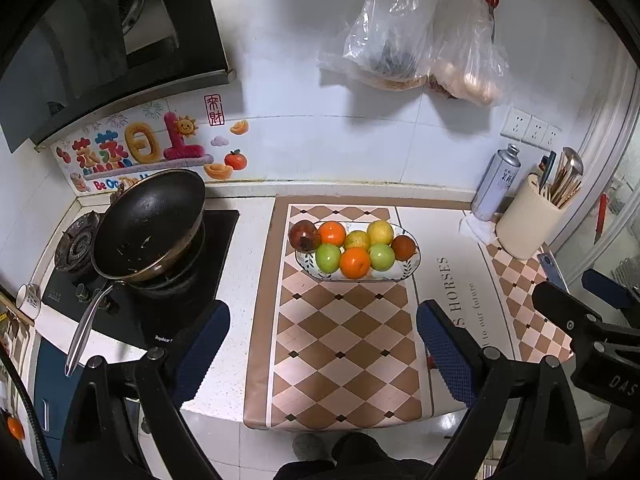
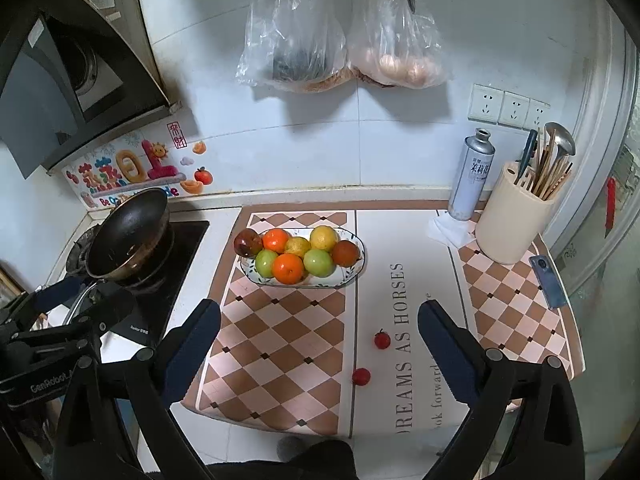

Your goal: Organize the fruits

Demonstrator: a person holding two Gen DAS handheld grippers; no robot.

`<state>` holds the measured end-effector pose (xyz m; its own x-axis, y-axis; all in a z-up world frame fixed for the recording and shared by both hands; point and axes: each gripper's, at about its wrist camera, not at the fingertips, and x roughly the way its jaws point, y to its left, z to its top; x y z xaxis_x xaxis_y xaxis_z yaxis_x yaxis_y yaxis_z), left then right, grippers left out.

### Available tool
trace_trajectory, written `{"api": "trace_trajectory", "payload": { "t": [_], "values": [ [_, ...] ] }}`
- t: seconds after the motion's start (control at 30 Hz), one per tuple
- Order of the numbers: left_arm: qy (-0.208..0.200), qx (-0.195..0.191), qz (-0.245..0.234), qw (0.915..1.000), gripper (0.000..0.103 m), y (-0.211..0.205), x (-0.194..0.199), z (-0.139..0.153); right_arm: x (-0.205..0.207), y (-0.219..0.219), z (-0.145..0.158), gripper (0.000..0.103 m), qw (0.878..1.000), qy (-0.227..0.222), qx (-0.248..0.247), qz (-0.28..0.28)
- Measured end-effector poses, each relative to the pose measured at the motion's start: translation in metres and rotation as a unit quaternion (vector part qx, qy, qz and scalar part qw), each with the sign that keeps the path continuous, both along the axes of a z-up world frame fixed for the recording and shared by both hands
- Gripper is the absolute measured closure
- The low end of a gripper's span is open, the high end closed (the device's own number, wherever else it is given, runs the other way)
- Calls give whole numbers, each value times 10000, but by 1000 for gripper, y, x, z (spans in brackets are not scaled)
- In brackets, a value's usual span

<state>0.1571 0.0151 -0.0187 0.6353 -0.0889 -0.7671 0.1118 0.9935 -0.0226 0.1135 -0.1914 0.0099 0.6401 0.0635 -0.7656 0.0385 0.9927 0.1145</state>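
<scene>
An oval patterned dish (image 1: 408, 270) (image 2: 352, 272) on the checkered mat holds several fruits: oranges (image 1: 354, 263) (image 2: 287, 268), green apples (image 1: 328, 258) (image 2: 319, 263), yellow lemons (image 1: 380, 232) (image 2: 323, 238) and dark red fruits (image 1: 303, 235) (image 2: 248, 242). Two small red fruits (image 2: 382, 340) (image 2: 361, 376) lie loose on the mat in the right wrist view. My left gripper (image 1: 323, 354) is open and empty, well in front of the dish. My right gripper (image 2: 320, 350) is open and empty, with the loose red fruits between its fingers' span.
A black wok (image 1: 150, 226) (image 2: 128, 236) sits on the stove at left. A spray can (image 1: 496, 184) (image 2: 472, 174), a cream utensil holder (image 1: 528, 220) (image 2: 512, 224) and a phone (image 2: 546, 282) stand at right. Plastic bags (image 2: 296, 36) hang on the wall.
</scene>
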Motion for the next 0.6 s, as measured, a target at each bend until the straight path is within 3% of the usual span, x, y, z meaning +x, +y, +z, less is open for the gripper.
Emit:
{"api": "trace_trajectory", "payload": {
  "t": [0.33, 0.43, 0.6],
  "values": [
    [116, -37, 8, 9999, 7, -2, 9, -6, 18, -8, -11, 2, 9996, 92, 262, -18],
    [179, -26, -4, 9998, 7, -7, 18, -14, 33, -27, -32, 2, 9977, 274, 610, -98],
    [381, 472, -23, 9982, 2, -30, 47, -50, 56, -67, -92, 2, 9928, 754, 792, -483]
  ]
}}
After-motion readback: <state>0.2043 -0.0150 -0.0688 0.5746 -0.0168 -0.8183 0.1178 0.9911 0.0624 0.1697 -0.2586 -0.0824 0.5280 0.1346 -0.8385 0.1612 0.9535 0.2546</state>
